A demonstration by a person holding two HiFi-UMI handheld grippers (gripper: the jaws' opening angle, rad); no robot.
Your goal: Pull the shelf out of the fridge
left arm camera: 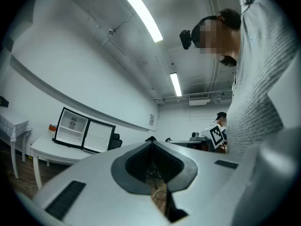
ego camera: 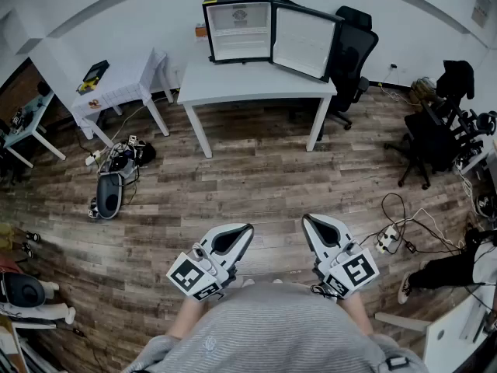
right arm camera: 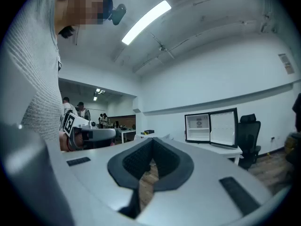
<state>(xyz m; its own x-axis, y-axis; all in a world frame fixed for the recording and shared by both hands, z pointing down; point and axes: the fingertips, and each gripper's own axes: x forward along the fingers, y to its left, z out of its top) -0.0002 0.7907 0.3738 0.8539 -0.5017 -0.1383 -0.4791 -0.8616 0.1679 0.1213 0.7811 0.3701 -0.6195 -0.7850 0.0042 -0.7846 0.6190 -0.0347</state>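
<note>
Well, your left tongs (ego camera: pixel 247 228) sit low in the middle of the head view, jaws pressed together with nothing between them. The right tongs (ego camera: pixel 306 219), just to their right, are likewise closed and empty. Both point up the frame towards the fridge (ego camera: pixel 239 26), which stands well apart from them at top centre on a white table (ego camera: pixel 256 85), with bare wooden floor (ego camera: pixel 256 177) between. Its door (ego camera: pixel 304 41) hangs open to the right, and the shelf (ego camera: pixel 240 29) lies inside across the white interior.

A label (ego camera: pixel 239 13) on the fridge's back wall carries print too small to read, as does the sheet (ego camera: pixel 481 6) on the wall at upper right. The only clear marks are the black-and-white squares on your tongs' cubes.

Only the head view shows you the cloth-covered side table (ego camera: pixel 116 84) at upper left and the power strip (ego camera: pixel 386 239) with its cables at lower right. The left gripper view adds the ceiling light strips (left arm camera: pixel 141 13). The right gripper view shows people (right arm camera: pixel 80 109) in a lit room at its left, and an office chair (right arm camera: pixel 248 131) right of the fridge.
</note>
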